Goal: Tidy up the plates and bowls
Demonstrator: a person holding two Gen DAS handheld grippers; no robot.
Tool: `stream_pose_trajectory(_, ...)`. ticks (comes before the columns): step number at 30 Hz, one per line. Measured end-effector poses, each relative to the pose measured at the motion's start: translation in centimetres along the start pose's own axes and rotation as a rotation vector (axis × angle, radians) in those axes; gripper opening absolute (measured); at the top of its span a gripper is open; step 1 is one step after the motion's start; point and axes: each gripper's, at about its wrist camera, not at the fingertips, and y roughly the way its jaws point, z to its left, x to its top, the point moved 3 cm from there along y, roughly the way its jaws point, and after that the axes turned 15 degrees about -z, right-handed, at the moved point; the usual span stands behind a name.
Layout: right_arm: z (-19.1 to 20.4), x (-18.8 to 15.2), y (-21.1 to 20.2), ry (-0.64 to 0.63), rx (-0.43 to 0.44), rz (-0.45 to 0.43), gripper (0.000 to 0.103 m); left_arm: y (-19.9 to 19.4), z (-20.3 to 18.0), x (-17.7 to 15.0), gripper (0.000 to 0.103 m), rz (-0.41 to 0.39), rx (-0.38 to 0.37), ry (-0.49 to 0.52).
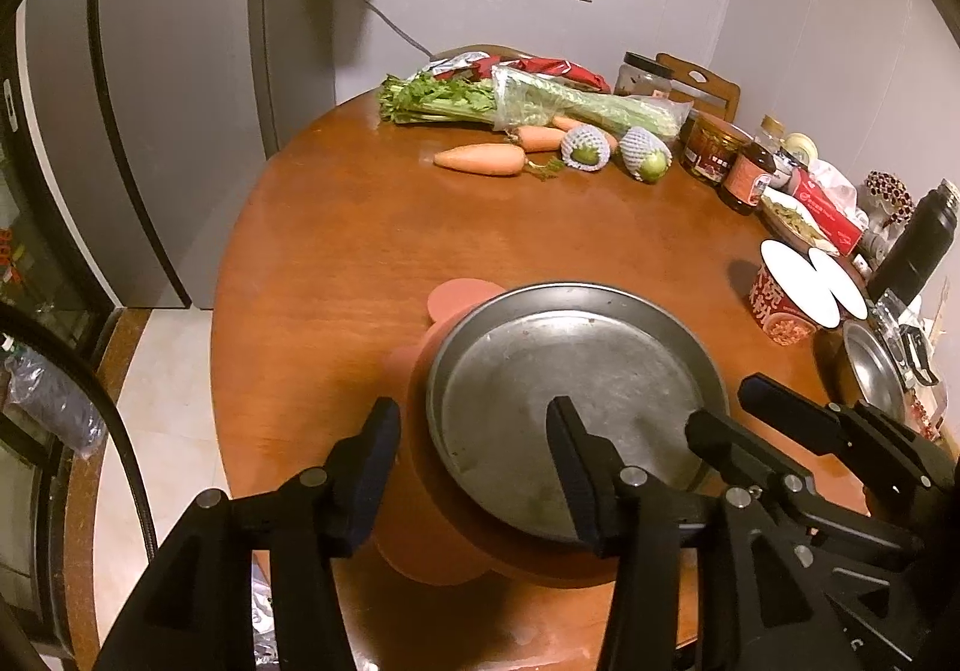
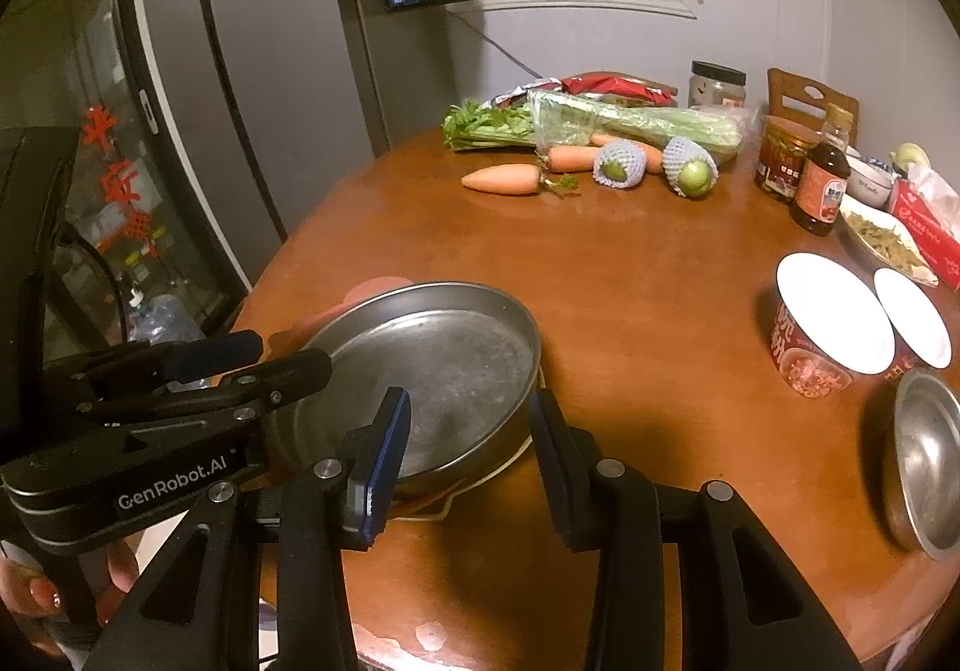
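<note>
My left tongs [image 1: 474, 467] apart astride metal plate [image 1: 570, 407] rim at 6 o'clock, right tongs [image 2: 471, 446] apart astride it too; back off level, leaving plate seated.

The right claw [image 2: 471, 425] straddles the near rim of the metal plate [image 2: 420, 365] on the surface [image 2: 660, 311], fingers not pressing it. The left claw [image 2: 288, 356] reaches the plate's left edge. A steel bowl [image 2: 927, 455] sits far right.
</note>
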Motion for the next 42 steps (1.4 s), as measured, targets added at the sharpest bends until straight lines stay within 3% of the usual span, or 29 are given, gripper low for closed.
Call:
stream_pose_trajectory(14,-0.7,0.7,-1.5,0.038,0.005,-0.027,0.047,-1.8,1.3,0.3,0.06,-0.026,0.036,-0.03)
stream_pose_trajectory(21,-1.6,0.3,-1.8,0.075,-0.002,-0.014,0.05,-0.9,3.7,-0.3,0.064,0.017,0.021,-0.16)
stream_pose_trajectory(30,-2.2,-0.7,-1.0,0.155,0.04,0.046,0.053,0.9,4.2,-0.7,0.064,0.072,-0.068,-0.26)
stream_pose_trajectory(42,-2.1,-1.6,0.3,0.234,0.088,0.111,0.06,3.8,2.9,-2.0,0.064,0.155,-0.092,-0.267)
